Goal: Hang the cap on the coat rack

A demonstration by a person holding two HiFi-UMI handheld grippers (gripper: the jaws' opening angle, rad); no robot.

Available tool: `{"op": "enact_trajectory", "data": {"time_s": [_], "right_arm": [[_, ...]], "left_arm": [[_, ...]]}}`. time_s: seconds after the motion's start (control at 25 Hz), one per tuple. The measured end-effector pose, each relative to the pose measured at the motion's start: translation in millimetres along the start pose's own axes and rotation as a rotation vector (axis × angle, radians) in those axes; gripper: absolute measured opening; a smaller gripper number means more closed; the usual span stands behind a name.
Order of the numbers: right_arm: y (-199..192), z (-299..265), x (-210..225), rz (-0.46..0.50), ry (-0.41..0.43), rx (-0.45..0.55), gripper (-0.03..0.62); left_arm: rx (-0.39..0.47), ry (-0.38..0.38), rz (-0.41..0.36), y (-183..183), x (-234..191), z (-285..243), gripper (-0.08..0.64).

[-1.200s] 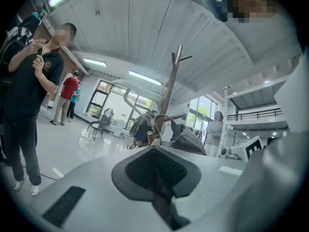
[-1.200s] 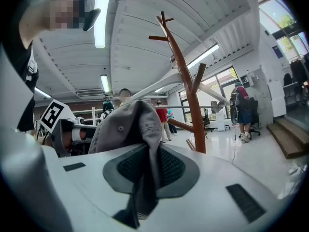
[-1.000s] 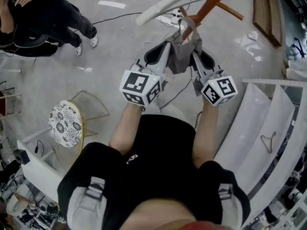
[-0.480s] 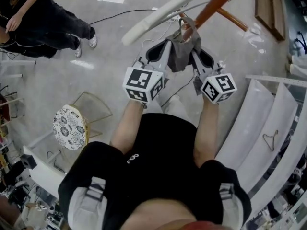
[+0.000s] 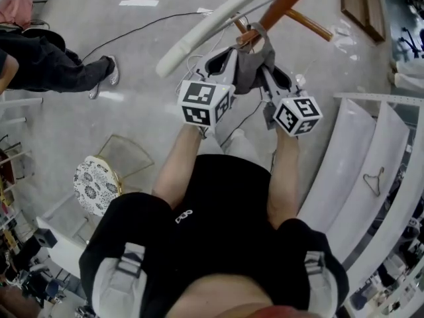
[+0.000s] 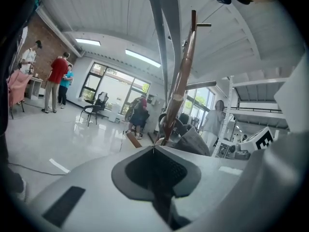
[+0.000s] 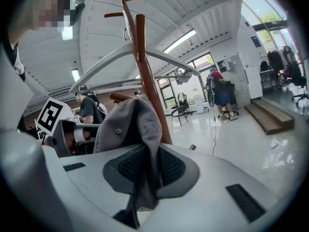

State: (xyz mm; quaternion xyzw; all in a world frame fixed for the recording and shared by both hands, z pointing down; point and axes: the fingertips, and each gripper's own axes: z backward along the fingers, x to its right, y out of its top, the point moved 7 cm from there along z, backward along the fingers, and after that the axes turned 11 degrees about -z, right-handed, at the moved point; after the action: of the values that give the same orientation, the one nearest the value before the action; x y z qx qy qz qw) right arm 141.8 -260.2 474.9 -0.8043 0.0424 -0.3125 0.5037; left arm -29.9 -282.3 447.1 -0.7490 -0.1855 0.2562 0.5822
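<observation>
A grey cap (image 5: 250, 68) hangs between my two grippers, right under a peg (image 5: 246, 37) of the brown wooden coat rack (image 5: 285, 2). My left gripper (image 5: 232, 58) holds one edge; in the left gripper view its jaws are closed on a thin dark strip, with the cap (image 6: 195, 141) bulging to the right in front of the rack pole (image 6: 183, 76). My right gripper (image 5: 264, 68) is shut on the other edge. In the right gripper view the cap's fabric (image 7: 128, 129) is pinched between the pads and droops below them, with the pole (image 7: 147, 76) just behind.
A long white curved bar (image 5: 212, 22) crosses above the grippers near the rack. White shelving (image 5: 358, 171) with a wire hanger (image 5: 372, 181) lies to the right. A round patterned stool (image 5: 96, 184) and a standing person (image 5: 53, 65) are to the left. A cable (image 5: 152, 25) runs across the floor.
Both grippers have carried the cap a little further up towards the rack's peg. The person on the left has moved towards the picture's edge.
</observation>
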Motion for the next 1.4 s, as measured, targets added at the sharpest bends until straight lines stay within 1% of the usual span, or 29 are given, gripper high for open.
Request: {"op": "enact_trajectory", "data": {"time_s": [0.16,0.32,0.44,0.56,0.64,0.76,0.88,0.96,1.04,1.12,1.2,1.24,1.4], "right_arm": [[-10,-4,11,-0.042,-0.057,-0.028,0.044],[-17,-9,16,-0.031,-0.105,-0.042,0.056],[-20,-12,21,-0.026,-0.129,-0.056,0.099],[-22,-15,24,-0.032,-0.128,-0.101,0.163],[-16,-15,24,-0.028,-0.105,-0.099,0.169],[0,-5,26,-0.024,-0.085,-0.061,0.167],[22,8,25,-0.011,-0.074,0.003,0.143],[39,15,20,0.011,-0.061,0.069,0.099],[55,23,10,0.044,-0.043,0.128,0.056],[67,31,-1,0.085,-0.025,0.166,0.029],[77,40,-12,0.122,-0.011,0.199,0.012],[83,45,-17,0.135,-0.005,0.224,0.007],[121,58,-32,0.194,0.025,0.339,0.0]], "left_arm": [[-0.047,0.003,0.001,-15,-1,-20,0.003],[-0.08,-0.01,0.009,-28,0,-36,0.003],[-0.102,-0.018,-0.005,-32,2,-44,0.003],[-0.145,0.004,-0.026,-33,-2,-43,0.003],[-0.188,0.012,-0.051,-35,-8,-37,0.005],[-0.215,0.036,-0.044,-34,-16,-21,0.006],[-0.187,0.078,-0.046,-21,-20,-3,0.006],[-0.153,0.081,-0.076,-5,-14,7,0.006],[-0.109,0.023,-0.116,12,4,14,-0.001],[-0.057,-0.043,-0.151,29,24,17,-0.002],[0.005,-0.061,-0.176,47,44,22,-0.002],[0.039,-0.049,-0.184,57,52,24,-0.002],[0.186,0.043,-0.225,108,71,33,-0.002]]}}
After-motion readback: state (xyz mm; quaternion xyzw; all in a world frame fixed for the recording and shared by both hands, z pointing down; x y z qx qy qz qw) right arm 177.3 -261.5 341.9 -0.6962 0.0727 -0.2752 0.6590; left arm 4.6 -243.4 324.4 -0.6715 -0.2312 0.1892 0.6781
